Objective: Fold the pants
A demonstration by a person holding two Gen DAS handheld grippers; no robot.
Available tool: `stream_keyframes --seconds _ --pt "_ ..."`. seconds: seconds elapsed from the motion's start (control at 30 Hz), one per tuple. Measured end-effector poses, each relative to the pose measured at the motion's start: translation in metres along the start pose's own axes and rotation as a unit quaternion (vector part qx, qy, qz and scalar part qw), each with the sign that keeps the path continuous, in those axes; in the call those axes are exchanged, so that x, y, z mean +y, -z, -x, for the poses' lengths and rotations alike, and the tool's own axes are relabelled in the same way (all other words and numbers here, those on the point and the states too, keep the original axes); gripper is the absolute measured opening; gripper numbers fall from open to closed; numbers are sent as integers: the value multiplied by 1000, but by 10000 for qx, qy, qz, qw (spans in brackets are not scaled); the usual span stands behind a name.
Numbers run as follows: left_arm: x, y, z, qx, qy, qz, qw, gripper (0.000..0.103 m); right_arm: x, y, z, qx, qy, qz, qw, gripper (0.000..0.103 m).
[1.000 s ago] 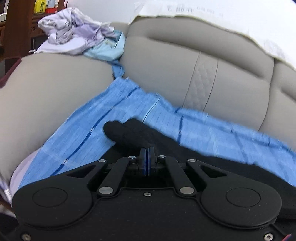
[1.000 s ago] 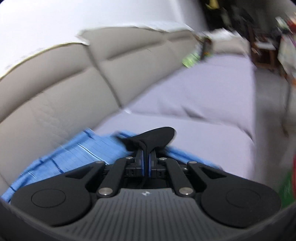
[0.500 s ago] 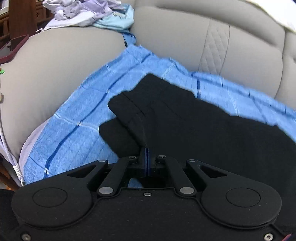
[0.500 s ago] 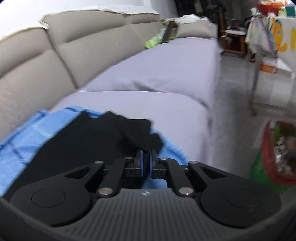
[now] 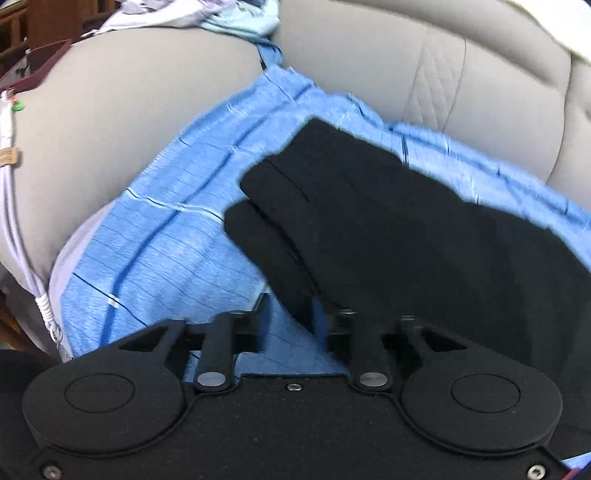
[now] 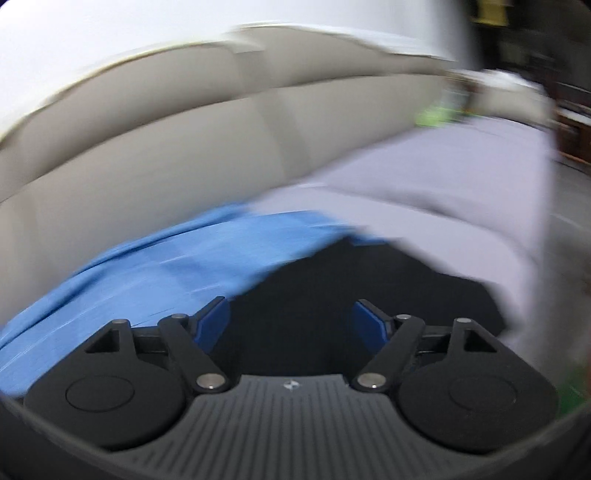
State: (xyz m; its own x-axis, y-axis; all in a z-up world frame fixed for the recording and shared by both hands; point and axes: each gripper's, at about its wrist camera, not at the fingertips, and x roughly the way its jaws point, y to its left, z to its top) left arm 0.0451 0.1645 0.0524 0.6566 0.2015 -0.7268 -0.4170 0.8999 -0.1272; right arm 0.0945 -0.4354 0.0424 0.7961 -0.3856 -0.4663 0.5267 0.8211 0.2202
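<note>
Letting go is what has just happened: half a second ago both of your tongs were clenched on the black fabric pants (image 5: 388, 221), and now both are released. In the left wrist view, your left tongs (image 5: 291, 317) stand spread, with a corner of the dark cloth lying across the right finger. In the right wrist view, which is blurred by motion, your right tongs (image 6: 291, 321) are wide apart with their blue pads (image 6: 212, 323) empty, black cloth lying beyond and between them.

The pants now rest flat on the blue checked cloth (image 5: 177, 229) spread over the seat of the beige leather sofa (image 5: 388, 70). At their near left end, one layer sits on top of another with edges slightly offset, suggesting a fold has been laid down. You likely need to smooth or regrasp for the next fold.

A heap of pale lilac clothes (image 5: 207, 11) sits on the sofa arm, well apart.
</note>
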Motion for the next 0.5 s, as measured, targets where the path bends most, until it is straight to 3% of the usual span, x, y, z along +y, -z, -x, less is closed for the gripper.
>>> stream_keyframes --seconds 0.1,0.17,0.27,0.43,0.5 --pt "10 -8 13 -233 211 80 9995 38 74 31 21 41 -1190 1019 9876 85" --pt "16 -15 15 -321 457 105 9984 50 120 61 41 72 -1923 1713 9662 85" --pt "24 -28 5 -387 721 271 9963 57 172 112 80 262 -2968 2445 9227 85" --pt "31 -47 -39 -143 714 658 9952 63 215 183 138 469 -3833 3587 8498 88" --pt "32 -51 -52 -259 697 737 9945 63 221 203 149 511 -3936 3904 8307 88"
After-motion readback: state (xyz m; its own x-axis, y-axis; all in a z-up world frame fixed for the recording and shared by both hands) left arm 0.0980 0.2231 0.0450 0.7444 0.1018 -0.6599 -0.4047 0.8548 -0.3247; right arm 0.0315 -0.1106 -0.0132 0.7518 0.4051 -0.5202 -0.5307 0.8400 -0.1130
